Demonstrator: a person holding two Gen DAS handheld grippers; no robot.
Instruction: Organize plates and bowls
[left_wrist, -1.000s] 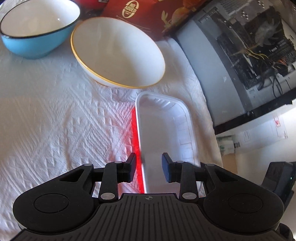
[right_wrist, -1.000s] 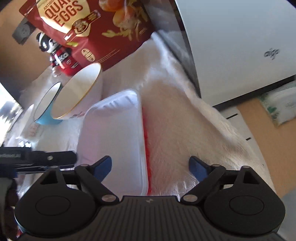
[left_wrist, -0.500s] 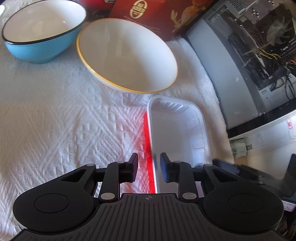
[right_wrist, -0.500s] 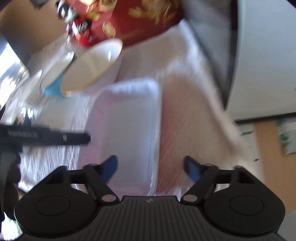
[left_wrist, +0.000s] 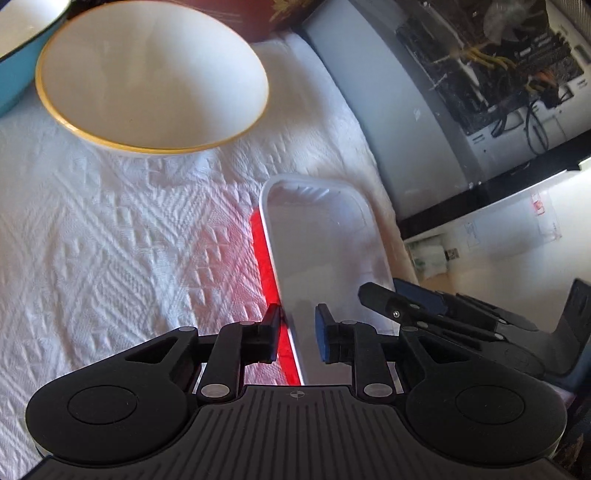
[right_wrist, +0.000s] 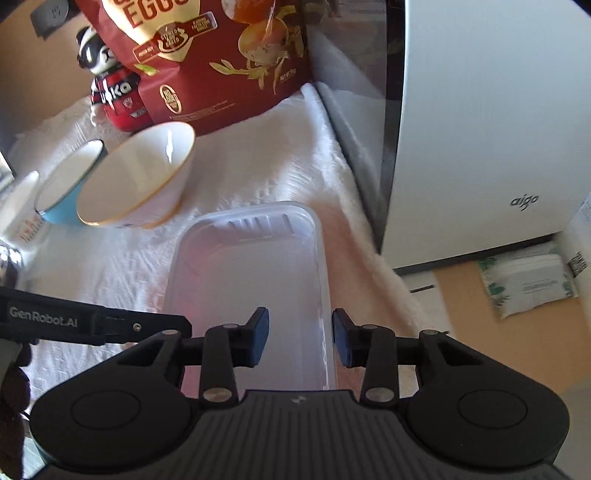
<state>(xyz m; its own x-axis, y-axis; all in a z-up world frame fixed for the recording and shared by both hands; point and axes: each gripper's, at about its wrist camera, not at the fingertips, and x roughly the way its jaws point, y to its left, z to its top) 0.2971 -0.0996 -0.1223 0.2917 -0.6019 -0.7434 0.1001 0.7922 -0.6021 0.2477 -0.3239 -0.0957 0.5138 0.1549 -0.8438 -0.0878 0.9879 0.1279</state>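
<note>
Fingers (left_wrist: 271, 334) of both grippers, just narrowed, straddling opposite rims of one plastic tray (left_wrist: 325, 258), pads not visibly pressing; two bowls beyond.

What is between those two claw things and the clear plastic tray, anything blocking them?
Nothing visible. The left gripper straddles one long rim of the clear tray, the right gripper the opposite rim; both have just been closing. The gold-rimmed bowl sits beyond the tray's far end, clear of both.

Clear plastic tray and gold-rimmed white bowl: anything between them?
Nothing. Only bare white textured cloth separates the clear plastic tray from the gold-rimmed white bowl; both wrist views show it.
</note>
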